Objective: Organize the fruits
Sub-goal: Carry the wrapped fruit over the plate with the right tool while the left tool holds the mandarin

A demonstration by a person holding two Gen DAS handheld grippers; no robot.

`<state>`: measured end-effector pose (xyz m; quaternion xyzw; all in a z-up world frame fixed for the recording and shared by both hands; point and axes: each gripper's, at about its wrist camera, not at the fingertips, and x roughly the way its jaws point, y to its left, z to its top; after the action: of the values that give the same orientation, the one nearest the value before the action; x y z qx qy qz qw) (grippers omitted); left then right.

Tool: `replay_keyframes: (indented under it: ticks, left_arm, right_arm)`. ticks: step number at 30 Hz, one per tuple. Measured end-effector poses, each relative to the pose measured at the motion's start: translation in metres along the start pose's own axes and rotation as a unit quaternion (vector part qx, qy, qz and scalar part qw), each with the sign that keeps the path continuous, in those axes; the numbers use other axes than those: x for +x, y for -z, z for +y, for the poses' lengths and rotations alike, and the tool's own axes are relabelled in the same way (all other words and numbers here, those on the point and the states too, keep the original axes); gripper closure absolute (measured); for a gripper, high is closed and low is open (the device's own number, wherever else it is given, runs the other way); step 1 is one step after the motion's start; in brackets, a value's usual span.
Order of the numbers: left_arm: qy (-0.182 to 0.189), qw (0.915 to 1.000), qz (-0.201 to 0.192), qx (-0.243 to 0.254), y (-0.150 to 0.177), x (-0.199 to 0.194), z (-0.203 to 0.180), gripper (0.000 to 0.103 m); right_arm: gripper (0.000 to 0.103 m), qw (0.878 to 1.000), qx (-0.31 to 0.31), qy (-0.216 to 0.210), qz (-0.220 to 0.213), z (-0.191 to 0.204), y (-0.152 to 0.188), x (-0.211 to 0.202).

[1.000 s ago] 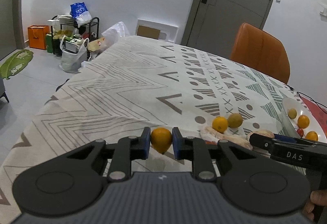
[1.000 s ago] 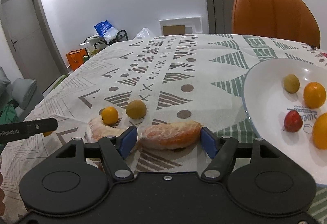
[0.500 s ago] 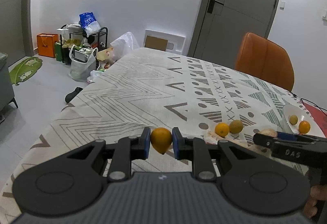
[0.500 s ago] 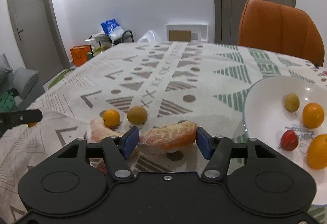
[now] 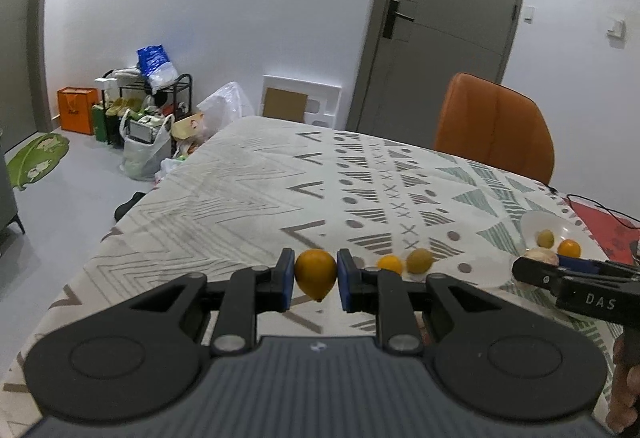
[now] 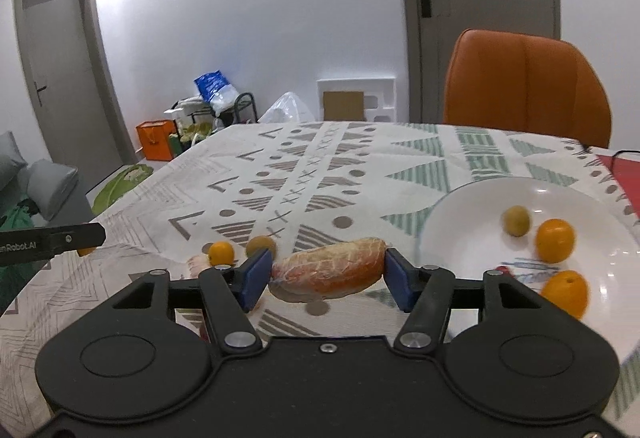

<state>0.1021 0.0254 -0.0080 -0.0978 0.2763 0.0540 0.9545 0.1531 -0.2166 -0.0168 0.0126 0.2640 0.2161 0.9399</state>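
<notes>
My left gripper (image 5: 316,280) is shut on a yellow lemon (image 5: 315,273) and holds it above the patterned tablecloth (image 5: 248,198). My right gripper (image 6: 326,274) is shut on a net-wrapped orange fruit (image 6: 328,272), lifted above the cloth left of the white plate (image 6: 460,206). The plate holds a green fruit (image 6: 516,221), two oranges (image 6: 555,240) and a red fruit mostly hidden behind my right finger. A small orange (image 6: 221,253) and a green-brown fruit (image 6: 261,246) lie on the cloth beside another wrapped fruit (image 6: 197,265).
An orange chair (image 6: 528,86) stands at the table's far side. A red mat (image 6: 624,174) and a cable lie at the right edge. Bags and a rack (image 5: 144,110) clutter the floor by the wall. The other gripper's arm (image 6: 52,240) shows at left.
Both grippers have risen with their fruits held. The wrapped fruit has come up off the cloth, and the table looks farther below in both views.
</notes>
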Motion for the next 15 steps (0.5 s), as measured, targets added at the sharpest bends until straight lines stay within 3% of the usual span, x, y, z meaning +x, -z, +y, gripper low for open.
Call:
replay_keyframes:
  ticks: [15]
  left_arm:
    - [0.040, 0.9981, -0.003, 0.046, -0.004, 0.007, -0.063, 0.082]
  right_arm:
    - [0.045, 0.998, 0.041, 0.047, -0.023, -0.060, 0.012, -0.034]
